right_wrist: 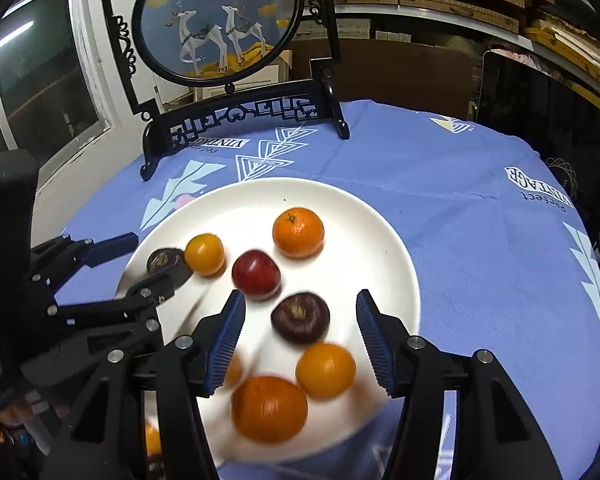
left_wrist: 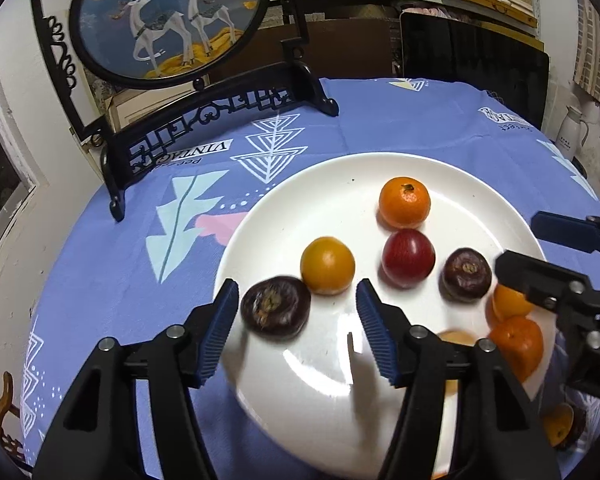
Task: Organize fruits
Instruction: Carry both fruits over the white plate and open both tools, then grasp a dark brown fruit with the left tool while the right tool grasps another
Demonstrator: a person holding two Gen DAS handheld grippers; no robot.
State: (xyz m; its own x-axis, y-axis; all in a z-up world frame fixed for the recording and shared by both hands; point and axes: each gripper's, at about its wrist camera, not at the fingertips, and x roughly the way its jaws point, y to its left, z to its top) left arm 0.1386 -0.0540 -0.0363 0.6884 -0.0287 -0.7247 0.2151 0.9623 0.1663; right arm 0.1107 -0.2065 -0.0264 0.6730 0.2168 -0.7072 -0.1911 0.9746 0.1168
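Note:
A white plate (left_wrist: pixel 324 184) (right_wrist: pixel 380 240) on the blue tablecloth holds several fruits. My left gripper (left_wrist: pixel 296 320) is open, with a dark purple fruit (left_wrist: pixel 275 305) (right_wrist: pixel 165 259) between its fingers near the left pad; a yellow fruit (left_wrist: pixel 327 265) (right_wrist: pixel 204 254) sits just beyond. My right gripper (right_wrist: pixel 300 326) (left_wrist: pixel 520 246) is open around a second dark purple fruit (right_wrist: pixel 300 317) (left_wrist: pixel 466 274). A red fruit (left_wrist: pixel 408 257) (right_wrist: pixel 256 273) and an orange tangerine (left_wrist: pixel 404 201) (right_wrist: pixel 298 232) lie mid-plate. Another yellow fruit (right_wrist: pixel 326 370) and a larger orange (right_wrist: pixel 269 408) (left_wrist: pixel 518 342) lie near the front rim, blurred.
A black-framed round deer screen (left_wrist: pixel 168 20) (right_wrist: pixel 216 20) stands at the table's far left. A dark chair back (left_wrist: pixel 472 64) is behind the table. A white jug (left_wrist: pixel 571 126) stands far right. More fruit (left_wrist: pixel 560 424) lies off the plate at the near edge.

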